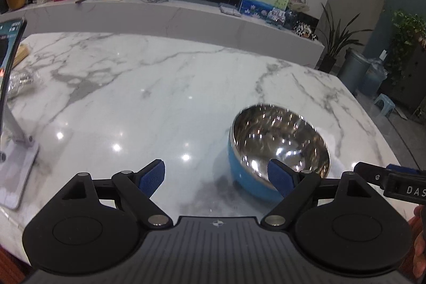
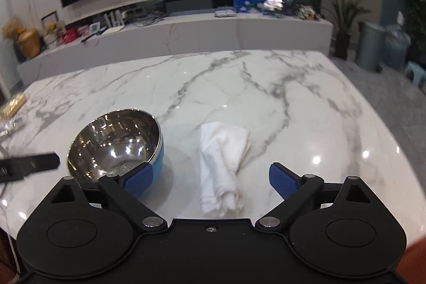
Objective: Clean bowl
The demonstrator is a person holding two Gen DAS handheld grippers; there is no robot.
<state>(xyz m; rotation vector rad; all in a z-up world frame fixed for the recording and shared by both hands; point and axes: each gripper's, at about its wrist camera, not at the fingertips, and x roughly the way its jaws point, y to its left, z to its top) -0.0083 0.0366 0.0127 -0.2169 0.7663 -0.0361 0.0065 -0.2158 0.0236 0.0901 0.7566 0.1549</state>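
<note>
A steel bowl with a blue outside sits empty on the white marble table. My left gripper is open and empty; its right finger stands in front of the bowl's near rim. In the right wrist view the bowl is at the left and a rolled white cloth lies between my fingers, just ahead. My right gripper is open and empty, above the cloth's near end. Each gripper shows at the edge of the other's view.
A phone on a white stand is at the table's left edge, with clear wrapping behind it. A long marble shelf with clutter runs behind the table. Bins and plants stand at the right.
</note>
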